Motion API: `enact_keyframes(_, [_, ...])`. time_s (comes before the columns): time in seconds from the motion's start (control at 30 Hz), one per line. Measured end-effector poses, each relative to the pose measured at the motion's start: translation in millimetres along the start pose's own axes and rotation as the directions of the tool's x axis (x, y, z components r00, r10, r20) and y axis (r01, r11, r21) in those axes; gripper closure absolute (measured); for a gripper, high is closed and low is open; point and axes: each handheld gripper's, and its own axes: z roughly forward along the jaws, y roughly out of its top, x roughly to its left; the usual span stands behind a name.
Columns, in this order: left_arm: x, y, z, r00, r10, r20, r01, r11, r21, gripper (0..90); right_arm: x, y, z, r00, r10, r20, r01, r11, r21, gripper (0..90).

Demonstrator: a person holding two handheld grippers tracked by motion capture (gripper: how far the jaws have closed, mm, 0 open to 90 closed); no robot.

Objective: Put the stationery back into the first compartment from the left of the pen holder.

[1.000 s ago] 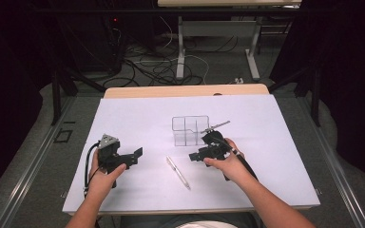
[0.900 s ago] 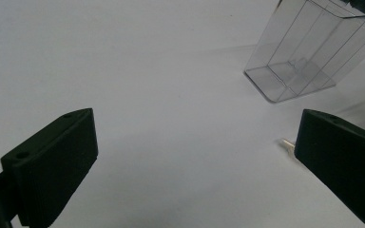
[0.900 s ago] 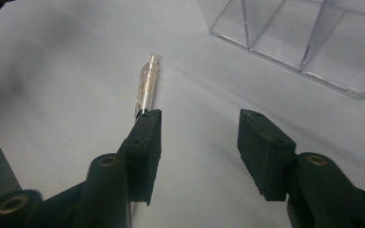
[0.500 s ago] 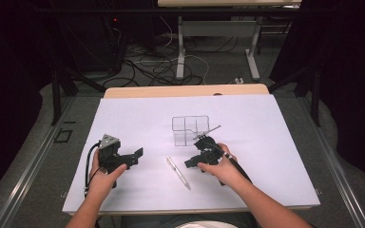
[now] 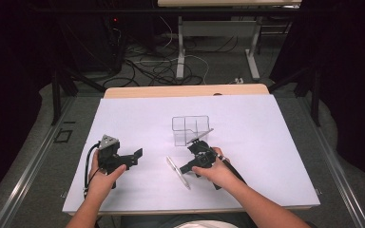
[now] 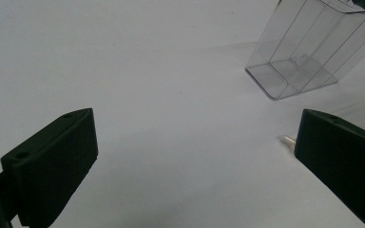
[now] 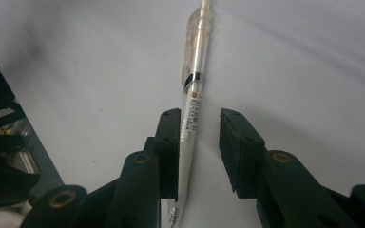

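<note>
A clear pen (image 5: 178,172) lies on the white tabletop (image 5: 266,142), just in front of a clear plastic compartment box (image 5: 190,129). My right gripper (image 5: 184,168) is down at the pen. In the right gripper view its open jaws straddle the pen (image 7: 197,57), and the barrel rests against the left jaw with a gap to the other; the right gripper (image 7: 199,128) has not closed on it. My left gripper (image 5: 138,154) is held over the table's left half, and its jaws (image 6: 195,156) stand wide open and empty. Beyond them are the box (image 6: 309,52) and the pen's tip (image 6: 289,139).
The white sheet covers the table up to a wooden strip (image 5: 185,90) at the far edge. Beyond the table, cables (image 5: 161,66) and desk legs (image 5: 180,47) are on the floor. A cable trails from each gripper toward the person.
My right gripper has moved left and toward the person, away from the box, and come down over the pen. The left gripper has stayed where it was.
</note>
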Motion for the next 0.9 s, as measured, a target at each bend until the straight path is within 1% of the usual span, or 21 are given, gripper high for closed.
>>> enact_keyframes(0.07, [0.8, -0.2, -1.0, 1.0000, -0.005, -0.004, 0.005, 1.0000, -0.002, 0.5, 3.4, -0.5, 3.5, 0.9996, 0.026, -0.008, -0.026, 0.999, 0.022, 69.6])
enact_keyframes(0.1, [1.1, -0.2, -1.6, 1.0000, -0.005, -0.007, 0.005, 1.0000, -0.007, 0.5, 3.1, 0.9, 4.0, 1.0000, -0.007, -0.005, 0.008, 0.998, 0.057, 69.6])
enact_keyframes(0.17, [1.5, -0.7, -2.6, 1.0000, -0.003, -0.009, 0.003, 1.0000, -0.007, 0.5, 5.7, -0.7, 9.1, 1.0000, -0.001, -0.004, 0.001, 0.999, 0.048, 69.6])
enact_keyframes(0.2, [1.5, -1.1, -3.1, 0.9999, -0.006, -0.012, 0.006, 1.0000, -0.006, 0.5, 7.4, -1.1, 9.9, 0.9999, 0.013, -0.006, -0.013, 0.998, 0.060, 69.6])
enact_keyframes(0.23, [1.8, -1.4, -3.6, 0.9999, -0.005, -0.013, 0.005, 1.0000, -0.006, 0.5, 7.0, 0.5, 9.4, 0.9999, -0.014, 0.009, 0.013, 0.996, 0.093, 69.6])
enact_keyframes(0.27, [2.2, -1.7, -4.2, 0.9999, -0.003, -0.015, 0.003, 1.0000, -0.005, 0.5, 7.7, 0.5, 10.2, 0.9999, -0.011, 0.009, 0.010, 0.995, 0.098, 69.6])
enact_keyframes(0.3, [1.9, -1.9, -4.5, 0.9998, -0.013, -0.015, 0.013, 0.9998, -0.012, 0.5, 8.0, -0.5, 13.0, 1.0000, -0.006, 0.003, 0.006, 0.997, 0.072, 69.6])
enact_keyframes(0.33, [2.0, -2.3, -5.0, 0.9998, -0.016, -0.015, 0.016, 0.9998, -0.012, 0.5, 8.1, 0.9, 11.4, 0.9999, -0.014, 0.010, 0.013, 0.993, 0.115, 69.7])
enact_keyframes(0.37, [2.5, -2.7, -5.7, 0.9998, -0.010, -0.018, 0.010, 0.9999, -0.006, 0.5, 8.2, -0.5, 14.2, 1.0000, -0.006, -0.001, 0.006, 0.996, 0.088, 70.3])
enact_keyframes(0.4, [2.5, -3.1, -5.7, 0.9997, -0.014, -0.019, 0.013, 0.9998, -0.012, 0.5, 8.6, 0.8, 12.5, 0.9999, -0.009, 0.008, 0.008, 0.991, 0.134, 70.3])
enact_keyframes(0.43, [2.6, -3.4, -6.1, 0.9997, -0.016, -0.020, 0.016, 0.9998, -0.013, 0.5, 8.7, -0.7, 15.5, 1.0000, -0.002, -0.002, 0.002, 0.995, 0.102, 70.7])
enact_keyframes(0.5, [2.9, -3.6, -7.3, 0.9997, -0.011, -0.020, 0.011, 0.9999, -0.010, 0.5, 9.2, -0.4, 15.8, 1.0000, -0.003, 0.008, 0.002, 0.994, 0.106, 72.3])
enact_keyframes(0.57, [2.5, -3.9, -7.9, 0.9997, -0.015, -0.020, 0.015, 0.9998, -0.014, 0.5, 11.4, -0.2, 15.1, 0.9996, 0.024, 0.013, -0.026, 0.992, 0.121, 73.5])
enact_keyframes(0.63, [3.1, -3.9, -8.6, 0.9997, -0.011, -0.022, 0.011, 0.9999, -0.011, 0.5, 10.7, 0.2, 15.2, 0.9998, 0.012, 0.018, -0.014, 0.992, 0.123, 75.7])
enact_keyframes(0.7, [3.5, -4.0, -8.4, 0.9997, -0.014, -0.022, 0.013, 0.9999, -0.011, 0.5, 10.4, 1.2, 14.1, 0.9994, 0.025, 0.023, -0.028, 0.988, 0.152, 77.5])
enact_keyframes(0.73, [3.7, -4.1, -8.0, 0.9997, -0.014, -0.021, 0.014, 0.9998, -0.012, 0.5, 8.2, 1.4, 14.3, 0.9998, 0.002, 0.017, -0.005, 0.989, 0.149, 77.9])
enact_keyframes(0.77, [3.5, -4.0, -7.7, 0.9996, -0.017, -0.023, 0.017, 0.9998, -0.011, 0.5, 8.7, 0.7, 15.1, 0.9988, 0.047, 0.015, -0.048, 0.989, 0.142, 79.4])
enact_keyframes(0.8, [3.6, -4.0, -7.5, 0.9997, -0.013, -0.023, 0.013, 0.9999, -0.008, 0.5, 8.7, 0.7, 15.1, 0.9988, 0.047, 0.015, -0.048, 0.989, 0.142, 79.4])
enact_keyframes(0.83, [3.6, -3.9, -7.2, 0.9997, -0.011, -0.023, 0.011, 0.9999, -0.007, 0.5, 8.1, 1.9, 13.2, 0.9985, 0.055, 0.003, -0.055, 0.982, 0.183, 79.8])
enact_keyframes(0.87, [3.4, -3.7, -7.2, 0.9997, -0.010, -0.022, 0.010, 0.9999, -0.005, 0.5, 7.9, -0.2, 16.6, 0.9975, 0.070, -0.013, -0.067, 0.989, 0.132, 79.8])
enact_keyframes(0.9, [3.2, -3.7, -7.1, 0.9997, -0.010, -0.022, 0.010, 0.9999, -0.006, 0.5, 7.7, -0.1, 16.4, 0.9974, 0.070, -0.014, -0.068, 0.989, 0.133, 79.9])
